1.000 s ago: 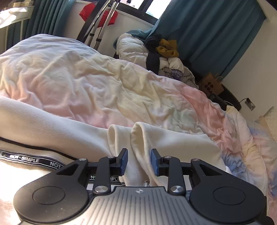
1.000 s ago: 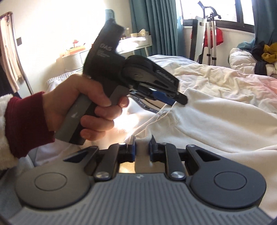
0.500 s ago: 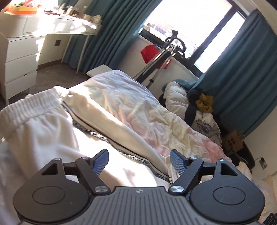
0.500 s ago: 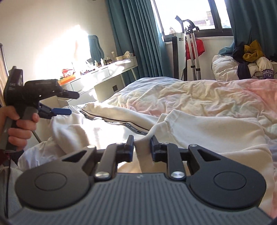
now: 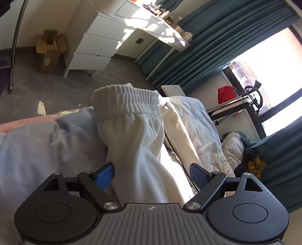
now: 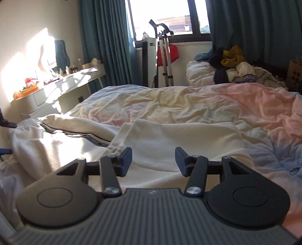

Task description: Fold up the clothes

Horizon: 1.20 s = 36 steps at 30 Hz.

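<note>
The white sweatpants (image 6: pixel 151 143) lie spread across the near part of the bed (image 6: pixel 188 101), on its rumpled duvet of cream, pink and pale blue. Their ribbed elastic waistband (image 5: pixel 126 101) sits at the bed's edge on the side of the white dresser, bunched and standing a little raised, and a black stripe with white lettering (image 6: pixel 90 138) runs along one leg (the words are too small to read here). The leg ends are doubled back over the cloth, just ahead of the right tool.

The left tool (image 5: pixel 152 175) hangs over the waistband end with its jaws spread wide; a roll of the white fabric passes between the blue pads (image 5: pixel 104 176), and whether they touch it cannot be told. The right tool (image 6: pixel 153 160) is likewise spread apart, low over the folded leg cloth, gripping nothing.

Beyond the bed, the white dresser (image 5: pixel 98 45) joins a white worktop (image 6: pixel 83 75) crowded with small bottles and sunlit. A cardboard box (image 5: pixel 50 50) stands on the grey floor beside the dresser. Teal curtains (image 6: pixel 105 43) frame the window (image 6: pixel 164 17), with a folded metal stand (image 6: pixel 164 50) and something red below it. A heap of clothes (image 6: pixel 232 66), mustard and dark pieces on top, rests past the far side of the bed.
</note>
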{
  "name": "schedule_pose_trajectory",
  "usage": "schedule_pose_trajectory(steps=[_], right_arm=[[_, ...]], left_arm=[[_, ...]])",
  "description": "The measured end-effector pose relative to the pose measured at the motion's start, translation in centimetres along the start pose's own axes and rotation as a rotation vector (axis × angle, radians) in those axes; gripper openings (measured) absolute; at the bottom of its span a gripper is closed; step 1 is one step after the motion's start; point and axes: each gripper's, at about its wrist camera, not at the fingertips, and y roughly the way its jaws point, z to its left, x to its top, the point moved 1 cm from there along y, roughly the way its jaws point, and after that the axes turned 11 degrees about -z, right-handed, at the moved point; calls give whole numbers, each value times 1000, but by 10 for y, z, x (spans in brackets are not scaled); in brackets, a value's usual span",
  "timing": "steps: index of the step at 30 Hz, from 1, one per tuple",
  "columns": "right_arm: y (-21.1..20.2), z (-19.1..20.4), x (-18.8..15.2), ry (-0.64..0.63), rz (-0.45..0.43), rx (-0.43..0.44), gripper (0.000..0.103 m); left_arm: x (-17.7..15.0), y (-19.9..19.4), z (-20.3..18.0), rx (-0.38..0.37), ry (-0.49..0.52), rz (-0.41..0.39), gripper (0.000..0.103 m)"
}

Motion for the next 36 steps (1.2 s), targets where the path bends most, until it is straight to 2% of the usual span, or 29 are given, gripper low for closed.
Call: schedule_pose_trajectory(steps=[4, 5, 11, 14, 16, 17, 18, 19, 21, 24, 27, 32, 36], right_arm=[[37, -10, -30, 39, 169, -48, 55], [42, -10, -33, 47, 186, -54, 54], [35, -8, -30, 69, 167, -52, 52], [29, -8, -27, 77, 112, -61, 53], [30, -6, -26, 66, 106, -58, 54], [34, -6, -27, 64, 120, -54, 54], [38, -6, -30, 64, 139, -55, 54], [41, -5, -32, 60, 149, -58, 54], [43, -5, -31, 54, 149, -66, 54], [38, -10, -26, 92, 136, -73, 52], [29, -27, -17, 174, 113, -101, 53], [10, -59, 3, 261, 38, -189, 53], [-6, -85, 17, 316, -43, -229, 53]], left_arm=[[2, 10, 11, 41, -73, -16, 88], [3, 13, 14, 51, -92, -20, 87], [6, 28, 31, 113, -201, -43, 80], [10, 43, 20, 113, -154, -48, 76], [11, 51, 12, 117, -112, -58, 69], [10, 51, 5, 110, -72, -76, 55], [9, 49, -2, 100, -26, -99, 32], [7, 47, -9, 90, 21, -123, 24], [2, 35, -30, 45, 129, -180, 16], [-15, 18, -83, -76, 260, -269, 14], [-32, -7, -132, -186, 324, -327, 13], [-74, -48, -227, -356, 444, -389, 13], [-121, -65, -296, -464, 501, -380, 12]])
